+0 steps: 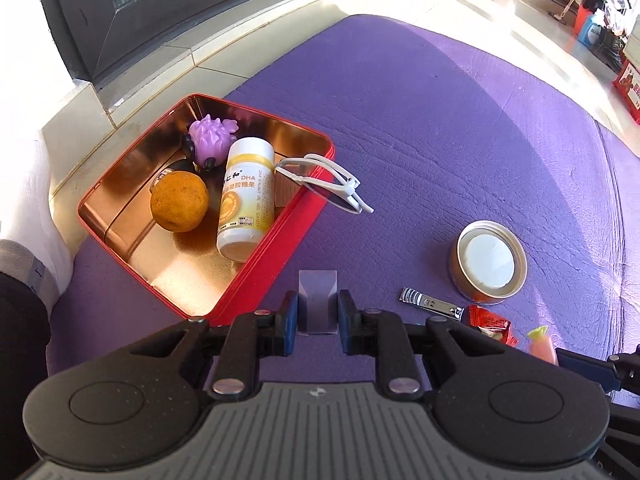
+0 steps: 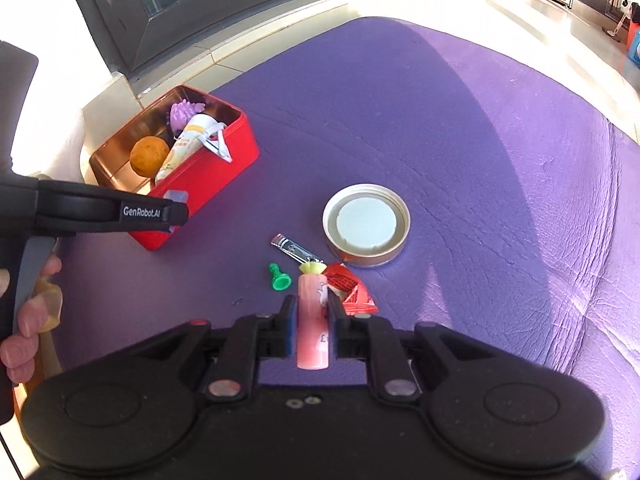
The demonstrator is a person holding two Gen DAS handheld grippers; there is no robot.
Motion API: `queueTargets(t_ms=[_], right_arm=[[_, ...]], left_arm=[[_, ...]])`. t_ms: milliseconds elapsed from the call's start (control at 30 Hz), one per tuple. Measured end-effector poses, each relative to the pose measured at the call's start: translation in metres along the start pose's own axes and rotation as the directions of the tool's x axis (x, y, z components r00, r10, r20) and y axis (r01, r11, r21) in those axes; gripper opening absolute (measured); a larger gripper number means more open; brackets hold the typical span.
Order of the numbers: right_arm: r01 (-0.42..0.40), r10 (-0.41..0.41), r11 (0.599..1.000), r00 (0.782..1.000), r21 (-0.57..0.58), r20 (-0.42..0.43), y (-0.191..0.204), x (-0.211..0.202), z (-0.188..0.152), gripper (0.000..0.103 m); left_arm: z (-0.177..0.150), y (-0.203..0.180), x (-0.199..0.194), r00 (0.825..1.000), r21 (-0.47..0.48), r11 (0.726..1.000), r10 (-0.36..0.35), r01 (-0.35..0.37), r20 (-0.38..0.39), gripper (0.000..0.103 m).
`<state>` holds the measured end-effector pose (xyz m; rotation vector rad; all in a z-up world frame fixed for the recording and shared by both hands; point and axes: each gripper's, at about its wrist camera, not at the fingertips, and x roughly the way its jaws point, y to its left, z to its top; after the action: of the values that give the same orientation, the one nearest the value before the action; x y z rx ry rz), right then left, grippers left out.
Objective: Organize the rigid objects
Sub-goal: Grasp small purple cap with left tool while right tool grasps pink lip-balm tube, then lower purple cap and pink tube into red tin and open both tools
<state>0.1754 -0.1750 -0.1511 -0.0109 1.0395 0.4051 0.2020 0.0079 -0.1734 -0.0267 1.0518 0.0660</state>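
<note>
Clamped between the left gripper's (image 1: 318,312) jaws was a small clear block (image 1: 318,300); ahead to their left sat the red tin (image 1: 256,276) holding an orange (image 1: 180,202), a white bottle (image 1: 246,200) and a purple toy (image 1: 214,138). Rightward, the right gripper's (image 2: 313,322) jaws pinched a pink tube (image 2: 313,312), with nail clippers (image 2: 294,249) and a round lid (image 2: 366,224) just beyond.

We find the purple padded mat (image 2: 460,128) bare far and right of the round gold lid (image 2: 366,224). Near us, steel nail clipper (image 2: 294,249), green plastic peg (image 2: 279,278) and red foil packet (image 2: 352,288) crowd together. White-framed glasses (image 1: 328,182) overhang the red rectangular tin's (image 1: 276,248) right rim.
</note>
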Motion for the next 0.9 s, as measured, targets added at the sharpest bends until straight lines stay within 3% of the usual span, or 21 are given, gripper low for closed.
queueTargets(t_ms=[267, 533, 900], right_arm=[[-0.066, 0.067, 0.998, 0.995, -0.014, 0.068, 0.028, -0.035, 0.018, 0.014], [-0.11, 0.116, 0.992, 0.986, -0.061, 0.119, 0.059, -0.048, 0.046, 0.014], [-0.153, 0.175, 0.977, 0.973, -0.149, 0.147, 0.108, -0.026, 0.093, 0.014]], left_arm=[[-0.003, 0.025, -0.042, 0.999, -0.027, 0.999, -0.026, 0.027, 0.03, 0.02], [0.015, 0.057, -0.072, 0.995, -0.073, 0.996, -0.038, 0.044, 0.087, 0.02], [0.06, 0.115, -0.063, 0.991, -0.129, 0.992, 0.017, -0.001, 0.129, 0.02]])
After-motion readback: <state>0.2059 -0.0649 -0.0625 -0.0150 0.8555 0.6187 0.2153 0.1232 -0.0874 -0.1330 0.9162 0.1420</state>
